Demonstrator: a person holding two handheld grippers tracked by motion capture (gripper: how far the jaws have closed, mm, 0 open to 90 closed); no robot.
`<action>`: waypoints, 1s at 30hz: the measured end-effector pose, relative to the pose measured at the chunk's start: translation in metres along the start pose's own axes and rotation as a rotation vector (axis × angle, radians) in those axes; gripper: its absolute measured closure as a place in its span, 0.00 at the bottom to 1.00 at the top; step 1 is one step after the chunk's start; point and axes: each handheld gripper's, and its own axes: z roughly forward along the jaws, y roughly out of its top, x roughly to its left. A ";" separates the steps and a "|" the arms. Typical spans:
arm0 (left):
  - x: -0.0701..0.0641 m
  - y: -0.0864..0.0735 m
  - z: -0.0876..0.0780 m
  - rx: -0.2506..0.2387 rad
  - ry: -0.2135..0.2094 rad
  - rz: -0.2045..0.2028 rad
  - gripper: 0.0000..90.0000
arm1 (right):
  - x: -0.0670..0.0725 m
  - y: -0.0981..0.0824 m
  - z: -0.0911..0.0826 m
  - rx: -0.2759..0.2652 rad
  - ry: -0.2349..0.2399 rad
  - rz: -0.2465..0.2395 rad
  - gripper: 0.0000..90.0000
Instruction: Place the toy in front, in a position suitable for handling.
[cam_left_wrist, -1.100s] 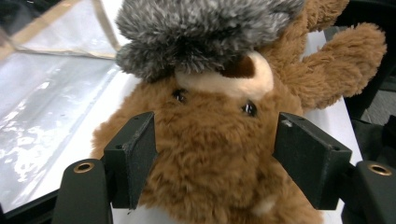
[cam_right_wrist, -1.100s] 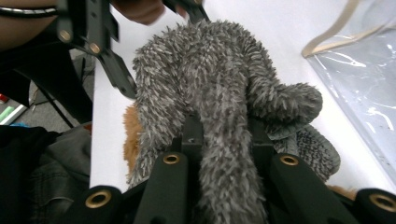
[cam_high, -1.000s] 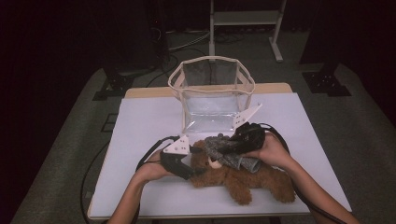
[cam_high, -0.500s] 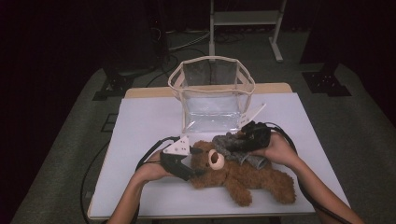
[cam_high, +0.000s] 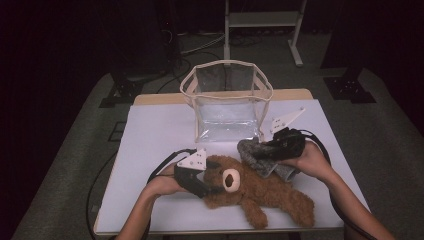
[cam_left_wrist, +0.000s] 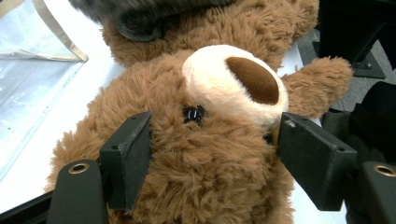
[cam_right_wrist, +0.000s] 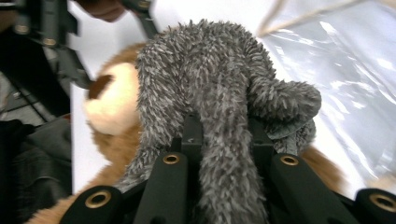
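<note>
Right gripper (cam_right_wrist: 224, 135) is clamped on the grey plush (cam_right_wrist: 219, 93), fur pinched hard between the two black jaws, rest of it bunching out in front. In the high view that grey plush (cam_high: 260, 152) has come off the brown teddy bear (cam_high: 260, 192) compared with a second ago: it was draped on the bear's head and chest, now it hangs from the right gripper (cam_high: 267, 152) toward the clear bag (cam_high: 227, 80), just short of the bag's near wall. Left gripper (cam_left_wrist: 212, 154) straddles the bear's head (cam_left_wrist: 201, 140), jaws either side of the face below the muzzle; they've just been easing open a little, with the head between them. Pads look to be resting in the fur rather than squeezing, so I read it as a loose pin-down, not a grip. Left gripper (cam_high: 212, 189) hasn't shifted on the white table (cam_high: 150, 135); the bear lies on its back at the near edge, same spot. My read: separation step is basically done, bear stayed put while the grey one was pulled free. The bag stands upright with its mouth open, so lifting over the rim and dropping in looks like the next call. Risk: trailing grey fur snagging the rim.
</note>
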 end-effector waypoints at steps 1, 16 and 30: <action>0.000 0.000 -0.001 -0.001 0.004 -0.001 0.30 | -0.003 -0.002 -0.002 0.005 -0.010 0.009 0.83; 0.000 0.006 -0.002 -0.001 0.025 -0.028 0.27 | 0.041 -0.032 -0.002 -0.035 0.056 -0.042 0.83; -0.001 0.007 -0.002 0.005 0.016 -0.014 0.28 | 0.024 -0.022 -0.065 -0.090 -0.074 -0.041 0.83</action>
